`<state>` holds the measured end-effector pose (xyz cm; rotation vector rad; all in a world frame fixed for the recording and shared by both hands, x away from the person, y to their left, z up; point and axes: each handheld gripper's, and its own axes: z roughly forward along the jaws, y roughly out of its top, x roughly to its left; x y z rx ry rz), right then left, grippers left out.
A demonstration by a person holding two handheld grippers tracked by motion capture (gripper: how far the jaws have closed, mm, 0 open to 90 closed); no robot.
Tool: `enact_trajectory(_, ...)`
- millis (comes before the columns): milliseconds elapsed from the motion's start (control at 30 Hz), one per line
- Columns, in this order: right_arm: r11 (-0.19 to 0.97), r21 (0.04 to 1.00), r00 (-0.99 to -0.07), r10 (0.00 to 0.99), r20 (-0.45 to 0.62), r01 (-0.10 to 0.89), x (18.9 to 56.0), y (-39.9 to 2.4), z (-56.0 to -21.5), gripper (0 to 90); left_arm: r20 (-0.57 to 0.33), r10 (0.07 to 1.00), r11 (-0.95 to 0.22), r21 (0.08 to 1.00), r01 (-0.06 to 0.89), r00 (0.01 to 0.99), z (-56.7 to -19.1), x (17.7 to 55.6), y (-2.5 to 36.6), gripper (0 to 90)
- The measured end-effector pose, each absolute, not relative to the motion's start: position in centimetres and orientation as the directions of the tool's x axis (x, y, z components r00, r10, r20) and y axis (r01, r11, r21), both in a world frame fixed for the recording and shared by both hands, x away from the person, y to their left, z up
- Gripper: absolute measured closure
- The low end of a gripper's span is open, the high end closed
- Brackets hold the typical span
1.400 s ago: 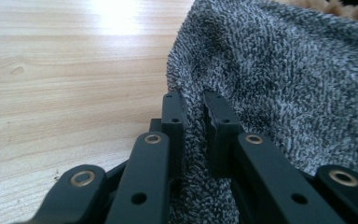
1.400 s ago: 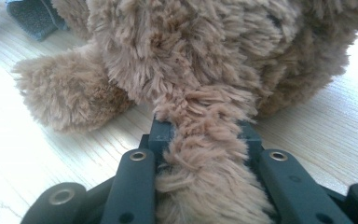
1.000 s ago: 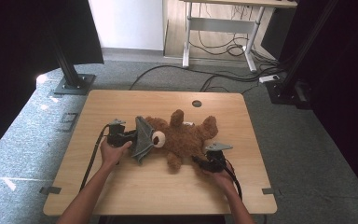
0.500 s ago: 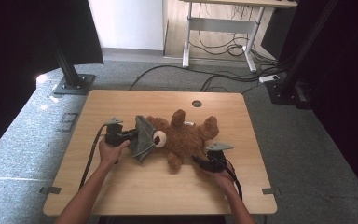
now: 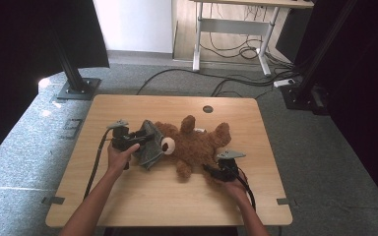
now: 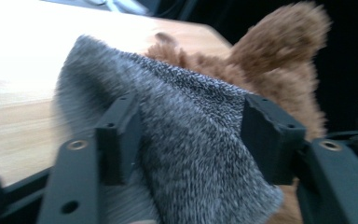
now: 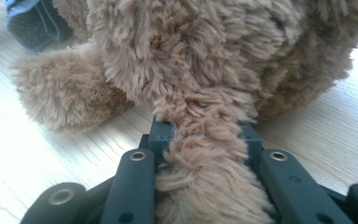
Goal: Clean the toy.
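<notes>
A brown teddy bear [image 5: 197,145] lies on the wooden table [image 5: 128,196] with its head to the left, where a grey knit hat [image 5: 150,150] covers it. My left gripper [image 5: 145,139] is at the hat. Its jaws have just been opening, and in the left gripper view the hat [image 6: 186,140] lies loose between the spread jaws of my left gripper [image 6: 191,116], with the bear's fur [image 6: 279,42] behind. My right gripper [image 5: 211,171] is shut on the bear's leg [image 7: 205,154], the fur squeezed between the jaws of my right gripper [image 7: 205,130].
A round cable hole [image 5: 207,109] sits near the table's far edge. Black stand bases [image 5: 76,89] and cables [image 5: 226,86] lie on the grey floor beyond. A white desk frame [image 5: 231,29] stands at the back.
Little differs from above: the left hand stays at the hat with only a slight shift, and the right hand and the bear have not moved.
</notes>
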<state>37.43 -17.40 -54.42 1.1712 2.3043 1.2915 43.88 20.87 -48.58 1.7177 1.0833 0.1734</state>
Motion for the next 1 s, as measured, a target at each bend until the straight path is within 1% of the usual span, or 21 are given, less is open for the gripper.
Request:
enact_trajectory(67, 0.285, 0.803, -0.645, 0.748, 0.155, 0.524, 37.4, -17.4, -54.4, 68.3, -0.346, 0.744, -0.078, 0.805, 0.589, 0.572, -48.8, 44.2, 20.3, 37.4)
enact_trajectory(167, 0.285, 0.803, -0.645, 0.748, 0.155, 0.523, 37.4, -17.4, -54.4, 68.3, -0.367, 0.734, -0.073, 0.794, 0.604, 0.572, -49.3, 44.4, 20.2, 40.8)
enact_trajectory(200, 0.285, 0.804, -0.646, 0.747, 0.155, 0.522, 37.4, -17.4, -54.4, 68.3, -0.371, 0.730, -0.070, 0.795, 0.603, 0.574, -49.4, 44.4, 20.2, 47.2)
enact_trajectory(233, 0.285, 0.804, -0.646, 0.747, 0.155, 0.522, 37.4, -17.4, -54.4, 68.3, -0.372, 0.722, -0.074, 0.796, 0.600, 0.583, -49.5, 44.3, 20.4, 47.2)
enact_trajectory(267, 0.285, 0.803, -0.647, 0.747, 0.156, 0.523, 37.4, -17.4, -54.4, 68.3, -0.365, 0.722, -0.083, 0.798, 0.597, 0.588, -49.5, 44.2, 20.6, 58.1)
enact_trajectory(300, 0.285, 0.803, -0.647, 0.747, 0.156, 0.523, 37.4, -17.4, -54.4, 68.3, -0.363, 0.719, -0.090, 0.797, 0.597, 0.593, -49.5, 44.2, 20.7, 58.1)
enact_trajectory(400, 0.286, 0.804, -0.647, 0.746, 0.155, 0.522, 37.4, -17.4, -54.4, 68.3, -0.362, 0.715, -0.109, 0.788, 0.606, 0.598, -49.6, 44.2, 21.2, 72.7)
enact_trajectory(500, 0.286, 0.803, -0.646, 0.747, 0.154, 0.523, 37.4, -17.4, -54.4, 68.3, -0.363, 0.713, -0.109, 0.788, 0.606, 0.600, -49.5, 44.2, 21.6, 81.6)
enact_trajectory(567, 0.286, 0.803, -0.646, 0.747, 0.154, 0.523, 37.4, -17.4, -54.4, 68.3, -0.348, 0.717, -0.095, 0.810, 0.579, 0.605, -48.9, 43.9, 21.9, 82.2)
enact_trajectory(633, 0.284, 0.803, -0.646, 0.747, 0.157, 0.524, 37.4, -17.4, -54.4, 68.3, -0.360, 0.710, -0.053, 0.830, 0.555, 0.606, -48.1, 43.7, 22.2, 82.7)
enact_trajectory(733, 0.285, 0.803, -0.647, 0.747, 0.156, 0.523, 37.4, -17.4, -54.4, 68.4, -0.347, 0.696, -0.055, 0.847, 0.528, 0.628, -46.7, 43.6, 21.8, 82.8)
enact_trajectory(867, 0.286, 0.804, -0.648, 0.745, 0.155, 0.522, 37.4, -17.4, -54.4, 68.4, -0.332, 0.657, -0.075, 0.865, 0.497, 0.677, -45.0, 43.3, 19.8, 82.7)
enact_trajectory(1000, 0.285, 0.805, -0.650, 0.744, 0.156, 0.520, 37.4, -17.4, -54.4, 68.4, -0.320, 0.632, -0.101, 0.869, 0.484, 0.706, -44.3, 43.3, 17.3, 82.7)
